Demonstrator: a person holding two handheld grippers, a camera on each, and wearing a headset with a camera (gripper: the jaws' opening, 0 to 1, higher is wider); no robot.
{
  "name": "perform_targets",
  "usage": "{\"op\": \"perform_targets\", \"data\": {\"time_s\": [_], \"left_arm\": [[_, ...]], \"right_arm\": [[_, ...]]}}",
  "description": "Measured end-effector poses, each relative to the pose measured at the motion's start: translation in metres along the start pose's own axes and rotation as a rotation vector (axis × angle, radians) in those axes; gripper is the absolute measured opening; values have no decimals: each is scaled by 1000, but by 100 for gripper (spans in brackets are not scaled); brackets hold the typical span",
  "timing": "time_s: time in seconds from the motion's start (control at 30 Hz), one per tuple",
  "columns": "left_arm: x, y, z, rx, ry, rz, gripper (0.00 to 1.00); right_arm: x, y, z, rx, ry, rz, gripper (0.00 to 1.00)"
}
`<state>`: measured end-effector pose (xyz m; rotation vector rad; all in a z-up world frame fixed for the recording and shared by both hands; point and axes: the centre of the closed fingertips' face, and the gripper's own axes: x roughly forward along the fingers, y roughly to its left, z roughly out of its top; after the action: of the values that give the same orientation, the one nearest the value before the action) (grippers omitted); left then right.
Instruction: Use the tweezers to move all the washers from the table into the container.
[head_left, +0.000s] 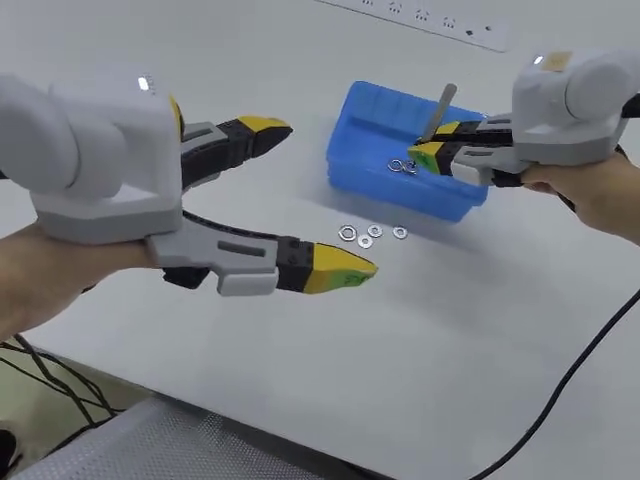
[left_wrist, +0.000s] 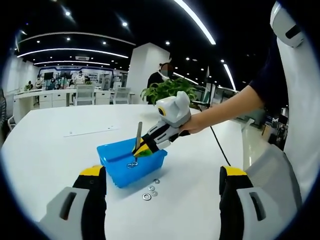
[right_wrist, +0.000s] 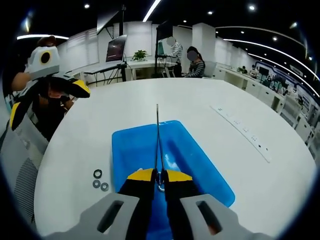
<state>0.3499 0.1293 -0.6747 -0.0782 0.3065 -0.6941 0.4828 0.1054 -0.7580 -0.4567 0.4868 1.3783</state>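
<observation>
Pinching tweezers (right_wrist: 157, 135), right gripper (right_wrist: 159, 176) over container (right_wrist: 196, 156).

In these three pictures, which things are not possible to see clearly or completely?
Head view: the small metal washers in the blue plastic container are too tiny and overlapping to count; the right gripper overlaps the cluster.
All views: the gripped end of the thin metal tweezers is hidden by that gripper's shut jaws.
Right gripper view: the jaws cover the container's near floor.
</observation>
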Motion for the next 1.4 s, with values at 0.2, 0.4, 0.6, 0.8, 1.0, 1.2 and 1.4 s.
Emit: {"op": "perform_targets", "data": {"time_s": [0.2, 0.4, 0.6, 0.8, 1.0, 1.2, 1.4], "left_arm": [[14, 18, 15, -18, -39, 10, 97], [47, 36, 41, 20, -67, -16, 83], [68, 38, 52, 77, -49, -68, 66], [81, 32, 55, 135, -34, -136, 47], [90, 29, 46, 165, 26, -191, 37], [92, 23, 46, 223, 57, -245, 24], [92, 15, 44, 286, 97, -309, 14]], "right_arm": [[-4, 8, 12, -28, -16, 13, 9], [-6, 18, 16, -84, -6, 31, 9], [-9, 21, 17, -102, -3, 32, 9], [-10, 26, 19, -128, -2, 42, 9], [-9, 32, 15, -171, 20, 55, 9], [-11, 34, 13, -175, 22, 63, 9], [-11, 36, 14, -182, 19, 71, 9]]}}
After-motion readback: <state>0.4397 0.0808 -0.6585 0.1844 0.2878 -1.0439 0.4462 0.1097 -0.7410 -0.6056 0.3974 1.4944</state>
